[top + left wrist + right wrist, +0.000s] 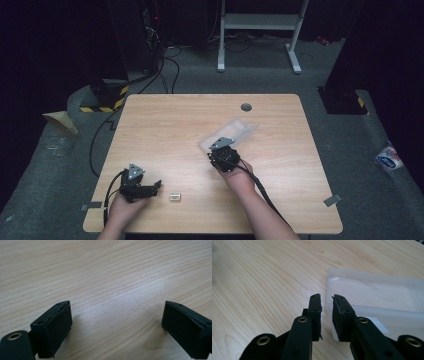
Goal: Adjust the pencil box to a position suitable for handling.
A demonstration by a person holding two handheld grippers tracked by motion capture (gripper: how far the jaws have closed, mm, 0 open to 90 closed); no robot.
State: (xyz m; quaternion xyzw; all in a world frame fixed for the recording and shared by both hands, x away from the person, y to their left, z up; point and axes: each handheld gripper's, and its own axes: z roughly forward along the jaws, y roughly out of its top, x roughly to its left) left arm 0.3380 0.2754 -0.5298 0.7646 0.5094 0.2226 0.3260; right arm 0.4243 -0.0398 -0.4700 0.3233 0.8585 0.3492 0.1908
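Note:
A clear plastic tray [237,130] lies right of the table's centre, long side slanting away to the right. My right gripper [219,148] is at its near left end. In the right gripper view the jaws [327,297] stand a narrow slit apart, and the tray's [374,295] left wall runs down into that slit. The pads do not visibly press on it. My left gripper [150,187] rests low at the front left, jaws wide open [117,306] over bare wood. A small white block [174,197] lies just right of it.
The wooden table [165,130] has a round cable hole [246,107] near its far edge. Grey tape tabs mark the front corners [91,206] [332,200]. Cables, a white stand [260,22] and a bag [389,157] are on the floor around it.

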